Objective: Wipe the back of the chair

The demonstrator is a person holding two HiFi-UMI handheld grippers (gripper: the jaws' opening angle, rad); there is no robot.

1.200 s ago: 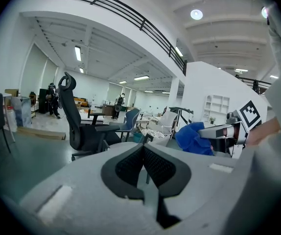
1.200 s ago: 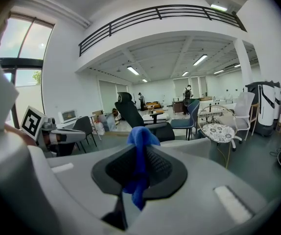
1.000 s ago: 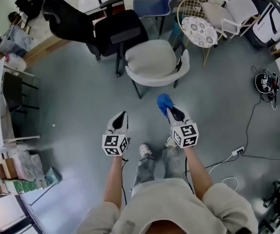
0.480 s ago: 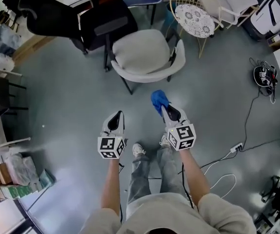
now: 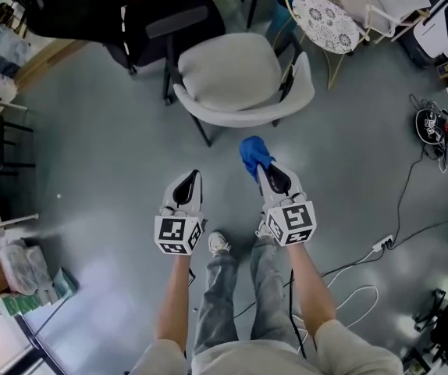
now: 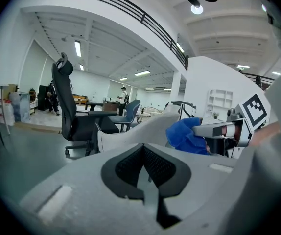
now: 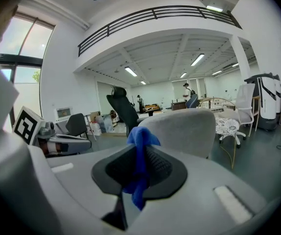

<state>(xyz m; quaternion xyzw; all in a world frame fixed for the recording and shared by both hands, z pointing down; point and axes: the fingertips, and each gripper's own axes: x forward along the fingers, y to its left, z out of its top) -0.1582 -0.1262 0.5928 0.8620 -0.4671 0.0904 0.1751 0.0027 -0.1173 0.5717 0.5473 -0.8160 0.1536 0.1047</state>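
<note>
Two grippers were held out in front of you above a grey floor (image 5: 99, 170), seen from your head camera looking steeply down. Your left gripper (image 5: 193, 176) had its jaws pressed together, with nothing between them. Your right gripper (image 5: 263, 168) sat just beside it at 3 o'clock. Its jaws were pinching a blue cloth (image 5: 251, 150), which bunched out past the tips toward 12 o'clock. In the right gripper view a strip of the cloth also hung down between the dark pads.

The pale chair (image 5: 232, 73) stood at 12 o'clock from both grippers. Its curved backrest (image 5: 243, 114) was the side nearest you. The cloth was near the backrest but apart from it. In the right gripper view the backrest rose as a rounded grey shape behind the cloth, a little toward 2 o'clock.

A black office chair (image 5: 154, 22) stood at 10 o'clock from the pale chair. A round table (image 5: 329, 22) with a lacy patterned top stood at 2 o'clock from it. Thin cables (image 5: 400, 201) trailed across the floor at 3 o'clock from your right gripper. One white shoe (image 5: 218, 243) of yours showed at 5 o'clock from the left gripper's marker cube.
</note>
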